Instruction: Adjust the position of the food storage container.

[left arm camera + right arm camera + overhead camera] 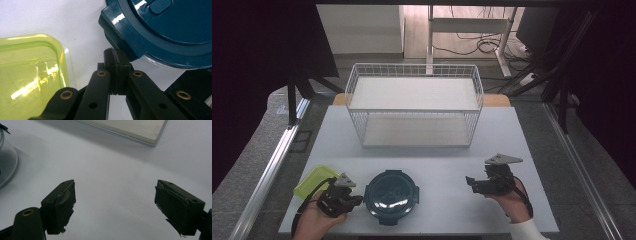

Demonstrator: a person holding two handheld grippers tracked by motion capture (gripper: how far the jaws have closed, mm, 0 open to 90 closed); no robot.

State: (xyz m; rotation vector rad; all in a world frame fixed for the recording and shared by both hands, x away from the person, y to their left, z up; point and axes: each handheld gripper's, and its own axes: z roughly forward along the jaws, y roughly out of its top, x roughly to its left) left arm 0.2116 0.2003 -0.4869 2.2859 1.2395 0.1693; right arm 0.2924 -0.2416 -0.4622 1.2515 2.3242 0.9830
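White surface (pixel 432 165) carrying a wire basket (pixel 414 105), dark floor surrounding it, left tool (pixel 117 58) sitting clenched beside a round navy lid (pixel 391 196), right tool (pixel 115 202) hanging released.

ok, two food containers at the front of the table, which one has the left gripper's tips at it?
The round dark blue container. The left gripper, jaws together, has its tips at that lid's corner latch. The yellow-green square container lies apart, off to the side.

Grey floor (pixel 257 150), dark curtains (pixel 262 50)
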